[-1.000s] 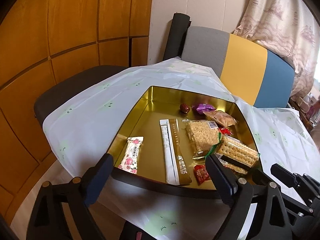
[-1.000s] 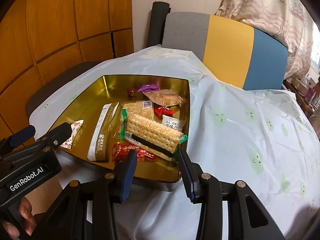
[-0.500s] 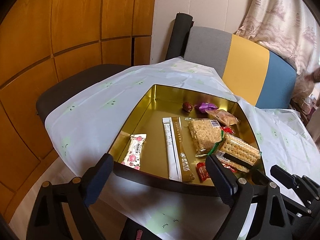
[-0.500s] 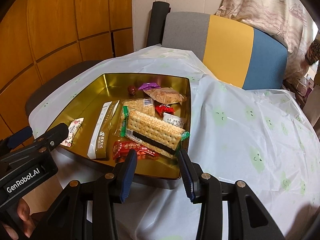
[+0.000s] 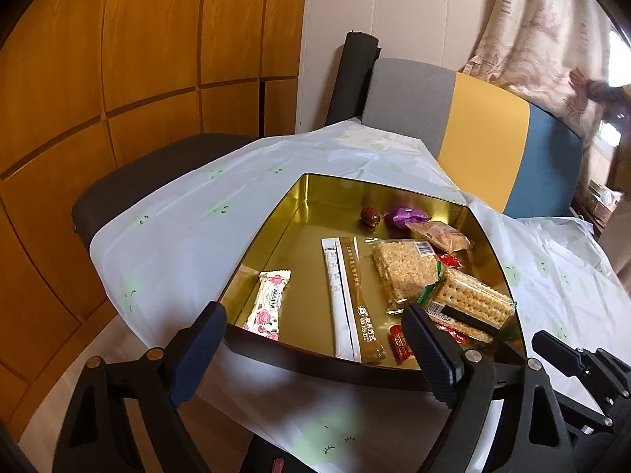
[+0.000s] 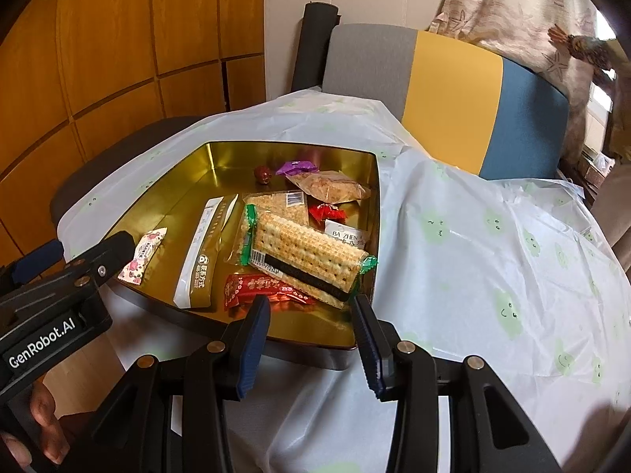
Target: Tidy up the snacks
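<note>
A gold tin tray point(image 5: 276, 228) sits on the white tablecloth and holds several snacks. Among them are a cracker pack point(image 5: 473, 303) point(image 6: 307, 248), a gold-and-white sachet point(image 5: 351, 295) point(image 6: 205, 252), a pink floral candy point(image 5: 270, 299) point(image 6: 144, 254), a rice crisp bar point(image 5: 402, 272), a red date point(image 5: 370, 216) and a purple candy point(image 5: 404, 216). My left gripper point(image 5: 313, 311) hovers before the tray's near edge, its jaws wide and closing slightly, with nothing between them. My right gripper point(image 6: 309, 301) stands open and empty at the tray's near right corner, just short of a red candy wrapper point(image 6: 260, 287).
The tablecloth point(image 6: 493, 256) is bare to the right of the tray. A grey, yellow and blue chair back point(image 5: 485, 130) stands behind the table, with a dark seat point(image 5: 157, 169) at left and wooden panels beyond. A person point(image 6: 591, 51) is blurred by the curtain at far right.
The snacks and the tray have not moved, and both grippers have kept their place. A blurred person has come into view by the curtain at far right.
</note>
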The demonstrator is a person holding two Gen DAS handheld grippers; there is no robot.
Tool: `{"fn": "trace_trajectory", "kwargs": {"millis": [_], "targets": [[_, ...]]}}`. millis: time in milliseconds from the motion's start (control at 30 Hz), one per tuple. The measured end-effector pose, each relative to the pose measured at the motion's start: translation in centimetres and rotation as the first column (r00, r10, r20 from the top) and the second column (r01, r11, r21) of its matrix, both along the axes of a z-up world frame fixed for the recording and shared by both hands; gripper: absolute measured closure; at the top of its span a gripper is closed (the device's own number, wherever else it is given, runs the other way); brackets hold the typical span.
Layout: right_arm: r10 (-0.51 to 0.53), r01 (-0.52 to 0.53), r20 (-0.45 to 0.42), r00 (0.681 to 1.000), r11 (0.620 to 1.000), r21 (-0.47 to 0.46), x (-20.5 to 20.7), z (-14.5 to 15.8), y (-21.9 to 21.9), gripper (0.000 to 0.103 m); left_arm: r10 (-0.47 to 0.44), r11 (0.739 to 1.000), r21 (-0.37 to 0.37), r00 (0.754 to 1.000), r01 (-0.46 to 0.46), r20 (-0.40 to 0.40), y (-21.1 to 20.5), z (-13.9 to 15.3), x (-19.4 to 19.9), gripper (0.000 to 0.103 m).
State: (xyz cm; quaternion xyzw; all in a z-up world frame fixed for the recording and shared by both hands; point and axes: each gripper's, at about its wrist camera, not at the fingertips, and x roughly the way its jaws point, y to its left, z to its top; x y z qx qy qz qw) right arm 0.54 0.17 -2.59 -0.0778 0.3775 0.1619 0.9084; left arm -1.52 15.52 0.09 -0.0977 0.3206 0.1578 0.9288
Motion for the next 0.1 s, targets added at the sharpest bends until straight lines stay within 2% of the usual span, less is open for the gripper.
{"fn": "trace_trajectory", "kwargs": {"millis": [100], "targets": [[0.006,-0.006,0.000,1.000,1.000,-0.004,-0.11,-0.07,0.06,0.059,0.008,1.000,-0.014,1.000,-0.008,0.004,0.22,0.03,-0.09,0.013]]}}
